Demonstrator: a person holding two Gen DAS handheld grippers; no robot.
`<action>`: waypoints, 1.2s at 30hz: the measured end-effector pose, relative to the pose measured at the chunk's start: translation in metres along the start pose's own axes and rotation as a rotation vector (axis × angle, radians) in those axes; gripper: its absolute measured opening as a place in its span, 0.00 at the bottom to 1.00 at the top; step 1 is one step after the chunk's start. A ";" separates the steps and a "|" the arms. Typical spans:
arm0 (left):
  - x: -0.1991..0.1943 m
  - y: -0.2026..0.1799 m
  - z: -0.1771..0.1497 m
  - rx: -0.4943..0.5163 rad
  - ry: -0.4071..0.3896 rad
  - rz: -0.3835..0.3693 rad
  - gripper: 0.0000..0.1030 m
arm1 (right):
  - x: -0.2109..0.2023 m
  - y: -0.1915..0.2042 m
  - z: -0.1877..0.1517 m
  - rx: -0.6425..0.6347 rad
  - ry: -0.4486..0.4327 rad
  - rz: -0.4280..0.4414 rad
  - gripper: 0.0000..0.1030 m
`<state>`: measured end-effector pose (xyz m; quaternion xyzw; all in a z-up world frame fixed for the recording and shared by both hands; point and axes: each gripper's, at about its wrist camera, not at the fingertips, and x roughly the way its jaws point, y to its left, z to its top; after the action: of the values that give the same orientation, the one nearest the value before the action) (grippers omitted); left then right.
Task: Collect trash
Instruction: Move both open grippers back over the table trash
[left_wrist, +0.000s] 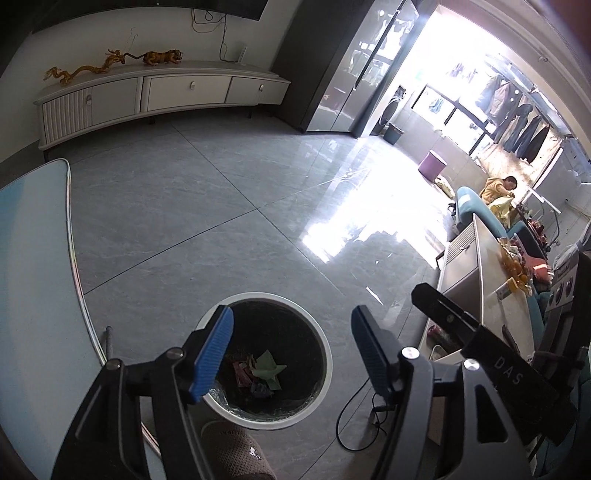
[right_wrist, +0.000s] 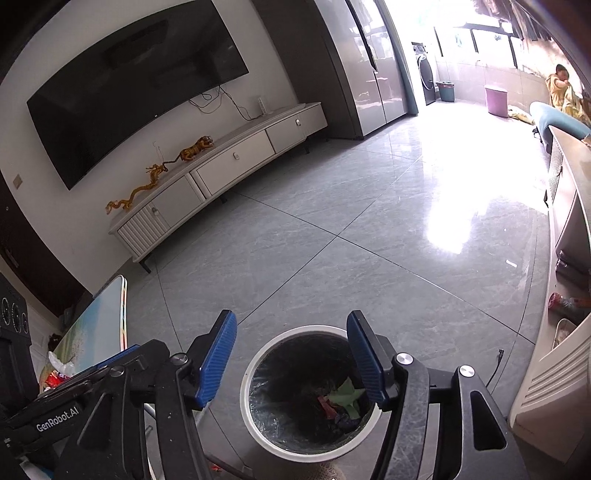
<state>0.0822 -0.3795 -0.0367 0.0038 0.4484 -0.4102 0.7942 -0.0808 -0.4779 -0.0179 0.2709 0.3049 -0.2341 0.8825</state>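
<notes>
A round white bin (left_wrist: 325, 349) with a black liner stands on the grey floor below both grippers. At its bottom lie crumpled scraps (left_wrist: 264, 371): a green paper, red and dark wrappers. In the right wrist view the bin (right_wrist: 245, 398) shows the same scraps (right_wrist: 341, 402). My left gripper (left_wrist: 291, 356) hovers over the bin, open, with nothing between its blue pads (left_wrist: 212, 356). My right gripper (right_wrist: 291, 360) is also open and empty above the bin. The right gripper's black body (left_wrist: 480, 339) reaches in at the right of the left wrist view.
A glass-topped table (left_wrist: 33, 277) stands to the left, a low white cabinet (left_wrist: 476, 266) with clutter to the right. A slipper (left_wrist: 236, 450) is by the bin; a cable (left_wrist: 354, 406) lies on the floor. A person (left_wrist: 498, 188) sits far off by the window.
</notes>
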 end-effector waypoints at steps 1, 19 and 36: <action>-0.006 0.001 0.000 -0.001 -0.016 0.007 0.63 | -0.003 0.002 0.000 -0.002 -0.005 0.003 0.58; -0.132 0.020 -0.026 0.016 -0.224 0.134 0.63 | -0.066 0.067 0.001 -0.103 -0.105 0.099 0.58; -0.274 0.109 -0.080 -0.088 -0.401 0.278 0.63 | -0.111 0.173 -0.024 -0.312 -0.156 0.239 0.59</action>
<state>0.0252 -0.0997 0.0714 -0.0507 0.2943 -0.2694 0.9156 -0.0685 -0.3066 0.0976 0.1463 0.2340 -0.0979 0.9562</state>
